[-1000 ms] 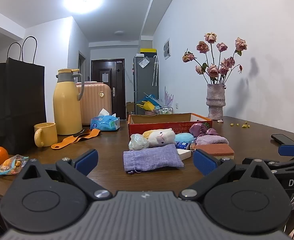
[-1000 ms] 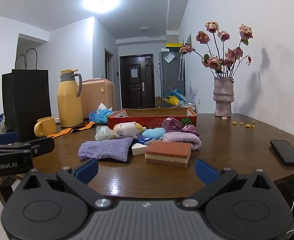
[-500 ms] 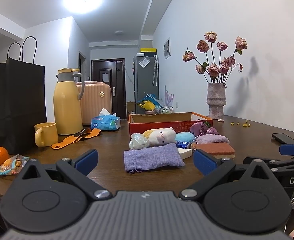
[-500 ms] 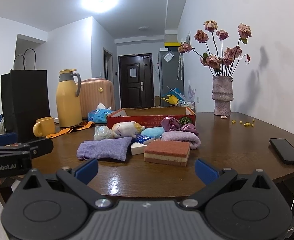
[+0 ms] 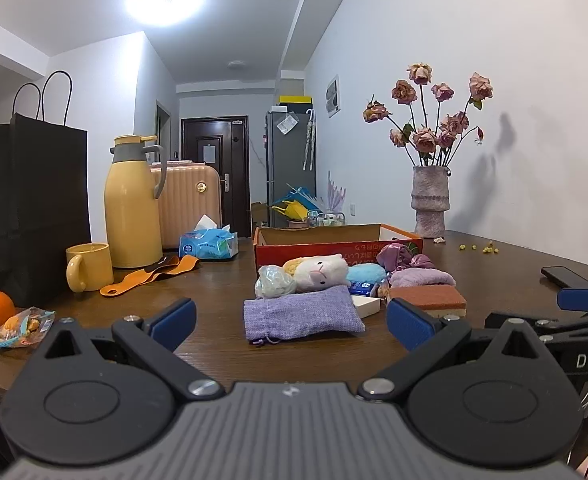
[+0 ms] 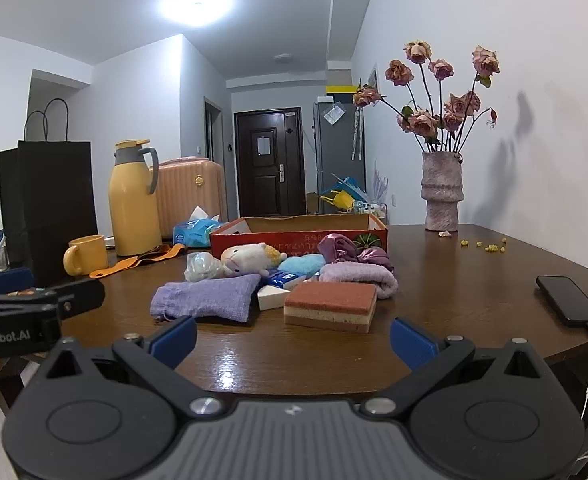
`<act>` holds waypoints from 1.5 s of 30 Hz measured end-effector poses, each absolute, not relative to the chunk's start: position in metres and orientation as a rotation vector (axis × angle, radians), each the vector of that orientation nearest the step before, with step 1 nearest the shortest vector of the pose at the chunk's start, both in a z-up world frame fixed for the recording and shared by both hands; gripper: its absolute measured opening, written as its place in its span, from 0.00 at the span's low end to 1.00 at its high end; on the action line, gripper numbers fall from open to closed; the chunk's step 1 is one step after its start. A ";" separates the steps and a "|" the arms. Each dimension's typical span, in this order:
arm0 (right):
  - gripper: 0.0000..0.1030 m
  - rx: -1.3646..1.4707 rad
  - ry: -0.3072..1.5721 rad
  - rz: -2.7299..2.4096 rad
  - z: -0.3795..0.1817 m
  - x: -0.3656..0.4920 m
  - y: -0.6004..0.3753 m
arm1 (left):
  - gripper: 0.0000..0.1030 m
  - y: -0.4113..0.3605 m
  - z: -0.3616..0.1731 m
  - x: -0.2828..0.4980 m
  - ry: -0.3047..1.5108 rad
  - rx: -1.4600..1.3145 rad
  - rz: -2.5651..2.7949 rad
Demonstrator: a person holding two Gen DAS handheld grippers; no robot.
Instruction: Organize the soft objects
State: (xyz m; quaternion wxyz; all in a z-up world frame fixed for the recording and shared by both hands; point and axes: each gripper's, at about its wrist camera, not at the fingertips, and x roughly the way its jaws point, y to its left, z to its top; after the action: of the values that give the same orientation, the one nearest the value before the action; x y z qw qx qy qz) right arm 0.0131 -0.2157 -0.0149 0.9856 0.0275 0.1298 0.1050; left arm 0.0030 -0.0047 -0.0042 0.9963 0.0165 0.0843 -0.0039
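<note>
Dark brown wooden table (image 6: 454,280) is being viewed from near edge. Red shallow cardboard box (image 6: 298,234), frame centre, appears empty as far as visible. Soft pile is lying just in front: lilac drawstring fabric pouch (image 6: 205,298), layered rust-and-cream sponge block (image 6: 332,306), folded lavender towel (image 6: 360,276), white plush toy (image 6: 247,260). Nothing is being held: right gripper (image 6: 291,338) spread wide at lower frame; left gripper (image 5: 289,318) likewise released. Task judged barely begun; all items are being left unsorted.

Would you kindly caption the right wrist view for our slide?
Open right gripper faces layered orange sponge block and purple drawstring pouch on brown wooden table.
</note>
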 end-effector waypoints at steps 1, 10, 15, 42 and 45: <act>1.00 0.052 0.258 0.211 -0.015 0.013 -0.215 | 1.00 -0.005 -0.005 0.003 0.172 0.033 -0.008; 1.00 0.053 0.254 0.205 -0.014 0.013 -0.216 | 1.00 -0.006 -0.005 0.004 0.176 0.031 -0.008; 1.00 0.048 0.252 0.203 -0.014 0.013 -0.216 | 1.00 -0.006 -0.005 0.004 0.176 0.030 -0.007; 1.00 0.044 0.254 0.195 -0.014 0.015 -0.215 | 1.00 -0.006 -0.007 0.006 0.182 0.013 -0.010; 1.00 0.035 0.253 0.195 -0.015 0.014 -0.214 | 1.00 -0.007 -0.008 0.005 0.190 0.016 -0.011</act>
State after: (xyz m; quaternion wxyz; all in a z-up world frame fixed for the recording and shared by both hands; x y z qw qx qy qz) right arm 0.0139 -0.2140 -0.0153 0.9871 0.0173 0.1262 0.0970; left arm 0.0052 -0.0068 -0.0084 0.9955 0.0080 0.0947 -0.0057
